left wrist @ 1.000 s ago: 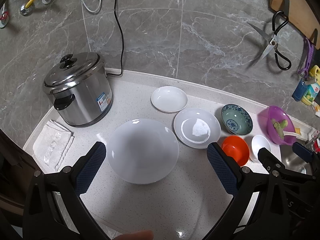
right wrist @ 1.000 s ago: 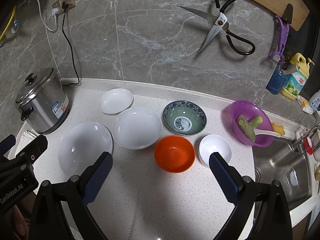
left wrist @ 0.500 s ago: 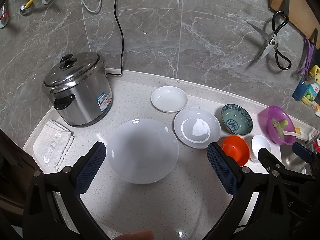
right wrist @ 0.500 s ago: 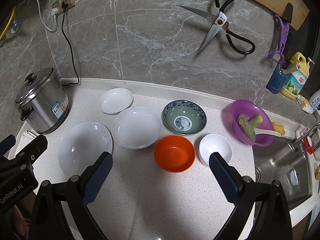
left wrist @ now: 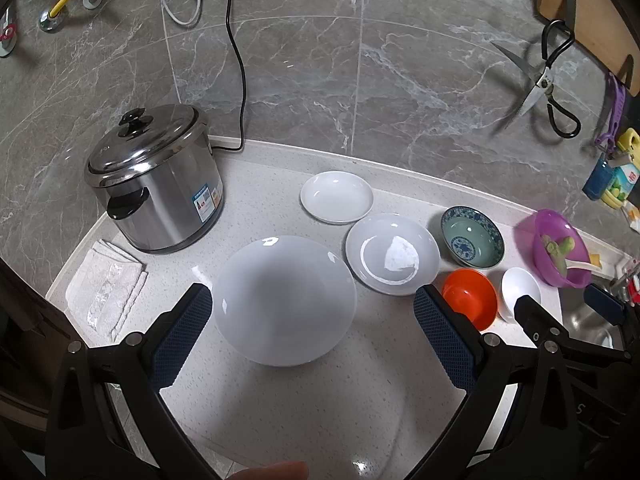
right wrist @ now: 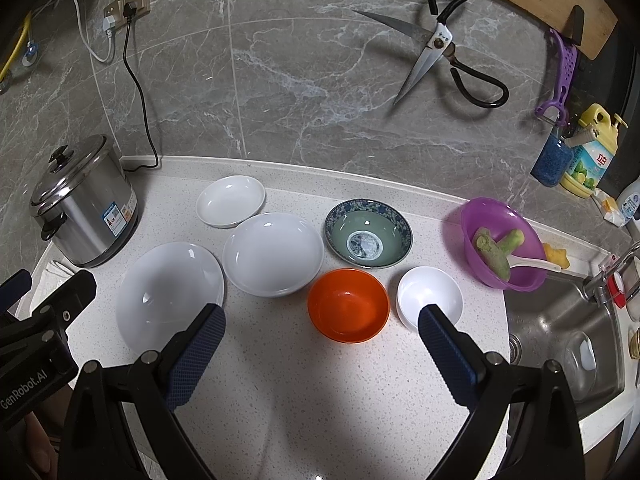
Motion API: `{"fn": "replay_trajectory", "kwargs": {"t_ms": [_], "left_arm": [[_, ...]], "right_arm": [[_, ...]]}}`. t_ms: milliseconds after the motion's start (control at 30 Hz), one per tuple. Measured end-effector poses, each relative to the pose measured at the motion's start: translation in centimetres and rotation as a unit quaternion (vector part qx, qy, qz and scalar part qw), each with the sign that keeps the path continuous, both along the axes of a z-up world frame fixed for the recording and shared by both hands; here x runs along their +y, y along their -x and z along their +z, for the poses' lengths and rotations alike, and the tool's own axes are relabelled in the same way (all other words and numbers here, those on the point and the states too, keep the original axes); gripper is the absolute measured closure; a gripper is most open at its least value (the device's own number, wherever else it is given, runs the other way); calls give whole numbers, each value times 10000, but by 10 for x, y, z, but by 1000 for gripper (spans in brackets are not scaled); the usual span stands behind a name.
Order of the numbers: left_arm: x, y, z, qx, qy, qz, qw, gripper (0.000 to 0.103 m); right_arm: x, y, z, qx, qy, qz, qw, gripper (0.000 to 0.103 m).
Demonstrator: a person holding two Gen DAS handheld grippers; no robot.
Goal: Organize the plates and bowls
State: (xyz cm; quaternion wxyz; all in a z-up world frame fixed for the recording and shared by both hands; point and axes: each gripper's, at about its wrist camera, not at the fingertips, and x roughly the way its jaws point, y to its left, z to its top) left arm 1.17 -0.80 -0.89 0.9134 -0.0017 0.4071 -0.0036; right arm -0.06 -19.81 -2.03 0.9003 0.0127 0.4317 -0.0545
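Note:
On the speckled counter lie a large white plate (left wrist: 284, 300) (right wrist: 170, 296), a medium white plate (left wrist: 393, 254) (right wrist: 273, 254) and a small white plate (left wrist: 337, 197) (right wrist: 231, 201). To their right stand a blue-green patterned bowl (left wrist: 472, 237) (right wrist: 368, 239), an orange bowl (left wrist: 470, 298) (right wrist: 348, 305) and a small white bowl (left wrist: 521, 291) (right wrist: 430, 296). My left gripper (left wrist: 312, 334) is open, hovering over the large plate's near side. My right gripper (right wrist: 322, 342) is open above the counter just in front of the orange bowl. Neither holds anything.
A steel rice cooker (left wrist: 154, 178) (right wrist: 82, 218) stands at the left with a folded cloth (left wrist: 106, 288) beside it. A purple bowl (right wrist: 502, 244) with scraps sits by the sink (right wrist: 560, 332) at the right. Scissors (right wrist: 440, 44) hang on the wall.

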Motion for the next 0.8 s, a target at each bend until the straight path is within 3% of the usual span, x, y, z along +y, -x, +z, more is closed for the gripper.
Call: {"fn": "replay_trajectory", "kwargs": {"t_ms": [800], "left_arm": [[-3, 1, -2, -1, -13, 3, 10000, 1]], "right_arm": [[0, 1, 1, 8, 2, -4, 10000, 4]]}}
